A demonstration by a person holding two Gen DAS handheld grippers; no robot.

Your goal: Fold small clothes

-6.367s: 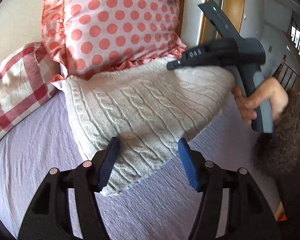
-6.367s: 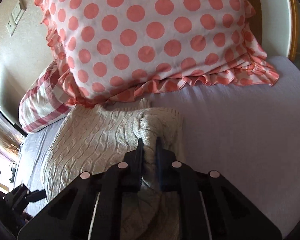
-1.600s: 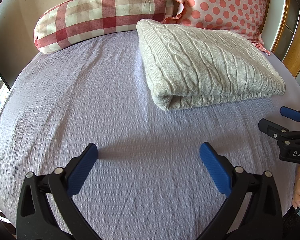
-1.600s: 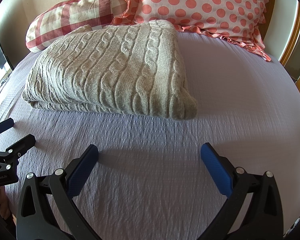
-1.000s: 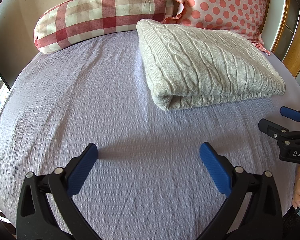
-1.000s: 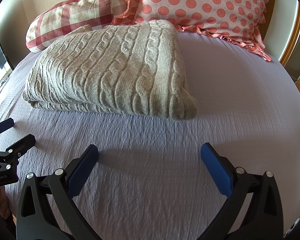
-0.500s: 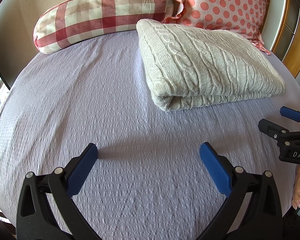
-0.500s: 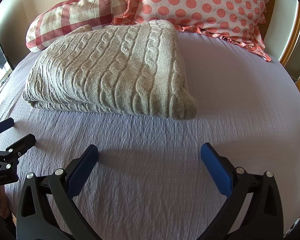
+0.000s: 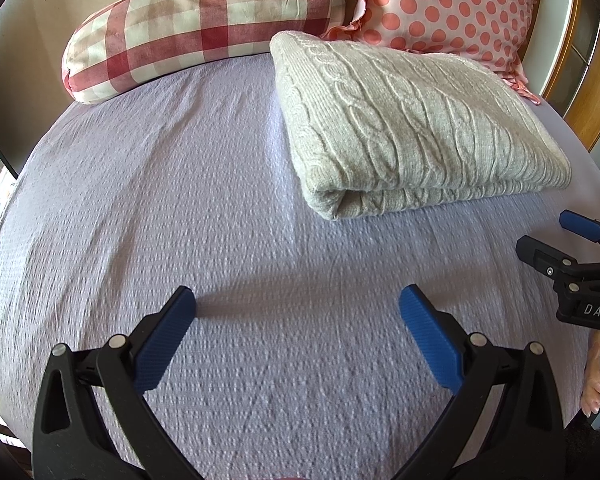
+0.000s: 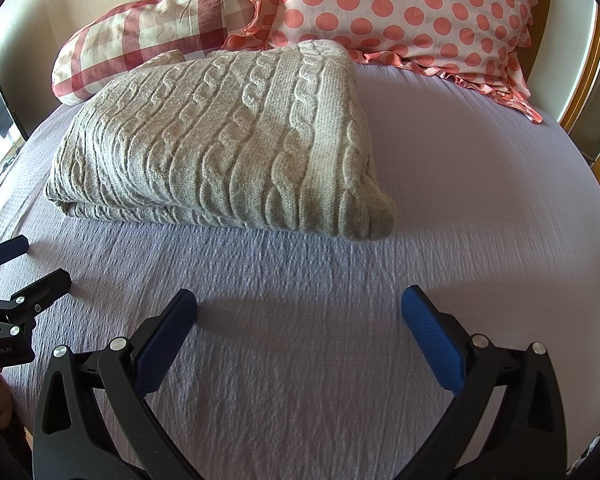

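Note:
A folded beige cable-knit sweater (image 9: pixel 412 128) lies on the lavender bed sheet (image 9: pixel 148 200), its far edge by the pillows; it also shows in the right wrist view (image 10: pixel 228 144). My left gripper (image 9: pixel 296 312) is open and empty over bare sheet, well short of the sweater's near left corner. My right gripper (image 10: pixel 298 312) is open and empty over bare sheet, in front of the sweater's near edge. Each gripper shows at the edge of the other's view: the right one (image 9: pixel 556 236) and the left one (image 10: pixel 24 264), both with jaws apart.
A red-and-white checked bolster (image 9: pixel 196 24) and a pink polka-dot pillow (image 9: pixel 452 4) lie at the head of the bed. A wooden frame (image 9: pixel 588 92) stands at the right. The sheet (image 10: pixel 480 184) spreads to the right of the sweater.
Since 6.4 s ago the right gripper has let go of the sweater, which now lies folded, and both grippers have drawn back and opened wide. Nothing has moved in the last 1.6 s.

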